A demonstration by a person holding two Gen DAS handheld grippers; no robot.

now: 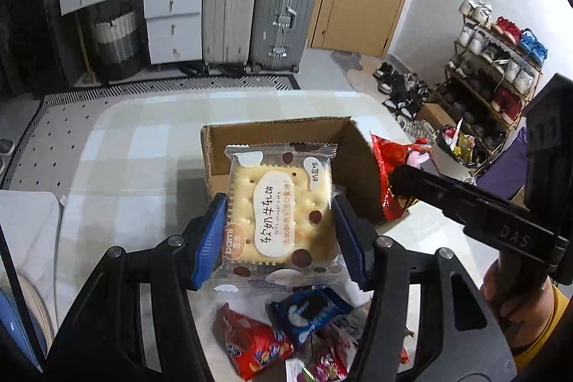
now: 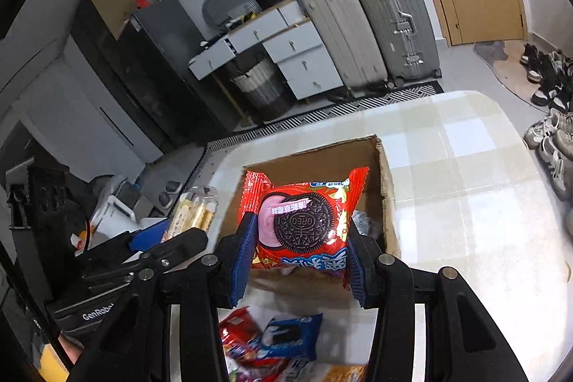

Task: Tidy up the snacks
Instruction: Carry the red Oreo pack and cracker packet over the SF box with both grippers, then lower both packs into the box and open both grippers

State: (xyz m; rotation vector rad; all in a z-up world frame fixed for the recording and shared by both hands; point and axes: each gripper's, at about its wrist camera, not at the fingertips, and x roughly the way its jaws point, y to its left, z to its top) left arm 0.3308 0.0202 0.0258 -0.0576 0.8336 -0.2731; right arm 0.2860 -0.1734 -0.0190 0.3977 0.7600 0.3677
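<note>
My left gripper point(image 1: 279, 231) is shut on a clear-wrapped nougat cracker pack point(image 1: 281, 215) and holds it above the near edge of the open cardboard box point(image 1: 272, 127). My right gripper point(image 2: 299, 246) is shut on a red Oreo pack point(image 2: 302, 224) and holds it over the same box point(image 2: 388, 181). The right gripper with its red pack point(image 1: 390, 181) shows at the right of the left wrist view. The left gripper with the cracker pack point(image 2: 195, 212) shows at the left of the right wrist view.
Loose snacks lie on the checked tablecloth point(image 1: 125, 149) near me: a blue Oreo pack point(image 1: 309, 312), a red pack point(image 1: 250, 342) and several small wrappers. Suitcases point(image 1: 258, 13), white drawers point(image 1: 172, 24) and a shoe rack point(image 1: 497, 59) stand beyond the table.
</note>
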